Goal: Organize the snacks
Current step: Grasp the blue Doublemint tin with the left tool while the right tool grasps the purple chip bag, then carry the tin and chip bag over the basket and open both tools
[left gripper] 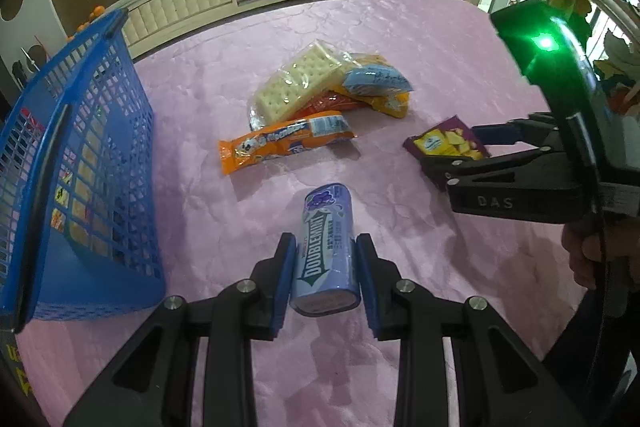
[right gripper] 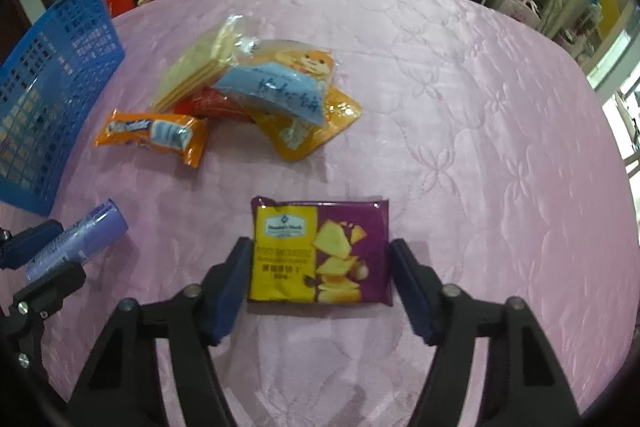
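On cloth (right gripper: 460, 75): 1 gum tube (left gripper: 325, 247) | 1 purple pkt (right gripper: 320, 253) | 1 basket (left gripper: 80, 163)

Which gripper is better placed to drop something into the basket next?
Left. The left gripper already clamps the gum bottle beside the basket; the right gripper only straddles the purple packet, farther away.

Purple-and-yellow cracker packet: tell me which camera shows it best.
The right wrist view: the purple-and-yellow cracker packet lies flat and whole, front facing up, between the right gripper fingers. The left wrist view shows it small and foreshortened, its near end hidden behind that gripper.
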`<state>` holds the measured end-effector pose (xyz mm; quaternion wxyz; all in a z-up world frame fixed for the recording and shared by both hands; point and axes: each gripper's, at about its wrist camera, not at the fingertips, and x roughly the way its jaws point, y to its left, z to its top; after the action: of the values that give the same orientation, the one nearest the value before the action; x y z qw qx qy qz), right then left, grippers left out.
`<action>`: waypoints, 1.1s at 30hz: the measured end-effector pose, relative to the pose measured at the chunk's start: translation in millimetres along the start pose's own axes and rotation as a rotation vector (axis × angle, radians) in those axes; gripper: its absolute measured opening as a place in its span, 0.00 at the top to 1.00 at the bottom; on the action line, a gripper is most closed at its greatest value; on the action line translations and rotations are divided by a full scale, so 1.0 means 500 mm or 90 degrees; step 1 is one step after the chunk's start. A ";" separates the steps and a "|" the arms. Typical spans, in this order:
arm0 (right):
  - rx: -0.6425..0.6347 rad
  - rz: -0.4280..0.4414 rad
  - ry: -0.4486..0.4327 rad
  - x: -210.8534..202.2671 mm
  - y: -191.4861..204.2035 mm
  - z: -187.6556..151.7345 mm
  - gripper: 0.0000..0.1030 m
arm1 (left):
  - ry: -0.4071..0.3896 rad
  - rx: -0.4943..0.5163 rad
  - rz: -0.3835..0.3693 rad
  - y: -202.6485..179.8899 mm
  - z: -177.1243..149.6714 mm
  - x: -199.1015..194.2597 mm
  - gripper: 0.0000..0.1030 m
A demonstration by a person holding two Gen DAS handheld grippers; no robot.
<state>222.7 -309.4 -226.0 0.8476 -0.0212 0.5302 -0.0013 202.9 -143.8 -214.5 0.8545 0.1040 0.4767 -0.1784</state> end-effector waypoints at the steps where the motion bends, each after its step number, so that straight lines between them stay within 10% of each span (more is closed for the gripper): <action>1: 0.005 0.004 -0.002 -0.003 0.000 -0.001 0.38 | -0.002 0.002 0.001 -0.003 -0.002 -0.005 0.72; 21: -0.001 0.063 -0.132 -0.291 0.047 -0.024 0.42 | -0.139 -0.040 -0.022 0.010 0.001 -0.265 0.72; 33: -0.059 0.093 -0.207 -0.406 0.157 0.048 0.42 | -0.211 -0.080 0.029 0.142 0.021 -0.410 0.72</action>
<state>153.7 -225.2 -36.3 0.9182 -0.0212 0.3856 0.0881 140.9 -40.2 -33.7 0.9300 0.0301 0.3370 -0.1437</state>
